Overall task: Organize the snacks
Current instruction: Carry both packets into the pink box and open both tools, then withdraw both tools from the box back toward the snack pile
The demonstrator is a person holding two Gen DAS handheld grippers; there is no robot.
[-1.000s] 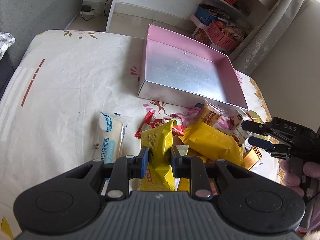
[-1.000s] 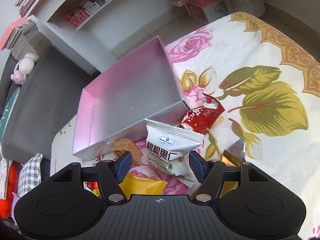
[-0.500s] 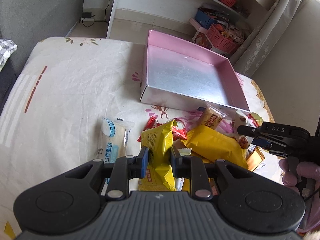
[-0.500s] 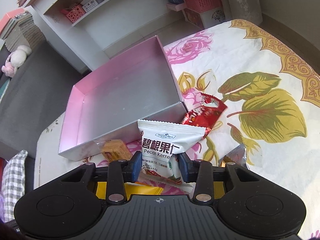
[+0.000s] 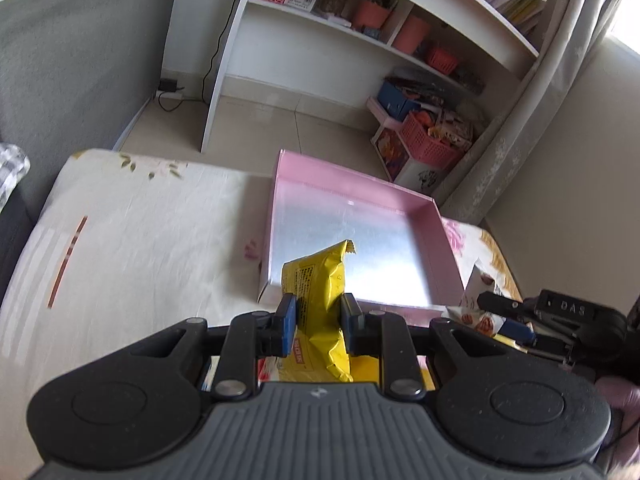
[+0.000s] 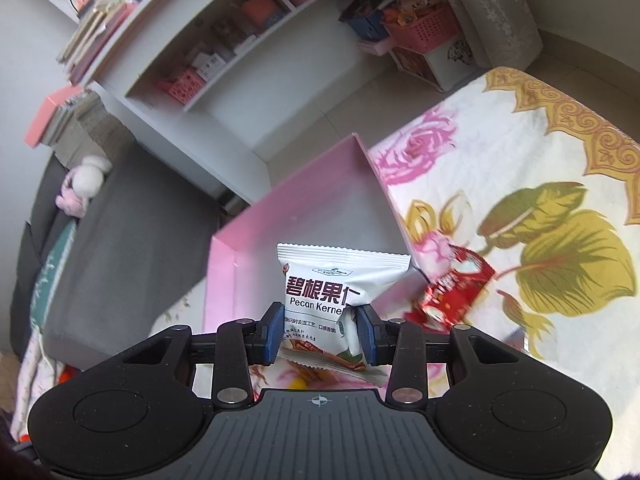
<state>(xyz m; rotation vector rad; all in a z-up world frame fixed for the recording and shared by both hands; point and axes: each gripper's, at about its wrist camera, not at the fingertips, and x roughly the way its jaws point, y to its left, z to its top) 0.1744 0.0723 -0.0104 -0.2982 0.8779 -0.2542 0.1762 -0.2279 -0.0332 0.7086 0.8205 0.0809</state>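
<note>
My left gripper (image 5: 319, 322) is shut on a yellow snack packet (image 5: 316, 280) and holds it raised in front of the near wall of the pink box (image 5: 280, 184), whose silver floor is bare. My right gripper (image 6: 320, 332) is shut on a white pecan kernel packet (image 6: 340, 280) and holds it up before the same pink box (image 6: 280, 208). The right gripper also shows at the right of the left wrist view (image 5: 504, 314), holding that white packet (image 5: 478, 284).
A red snack packet (image 6: 452, 292) lies on the floral tablecloth (image 6: 520, 152) right of the box. More yellow packets lie under the left gripper. A grey sofa (image 5: 72, 60) stands on the left; white shelves (image 5: 360, 40) and pink baskets stand behind the table.
Both grippers have lifted their packets off the table and tilted up toward the box. The right gripper closed on the white packet during the last second.
</note>
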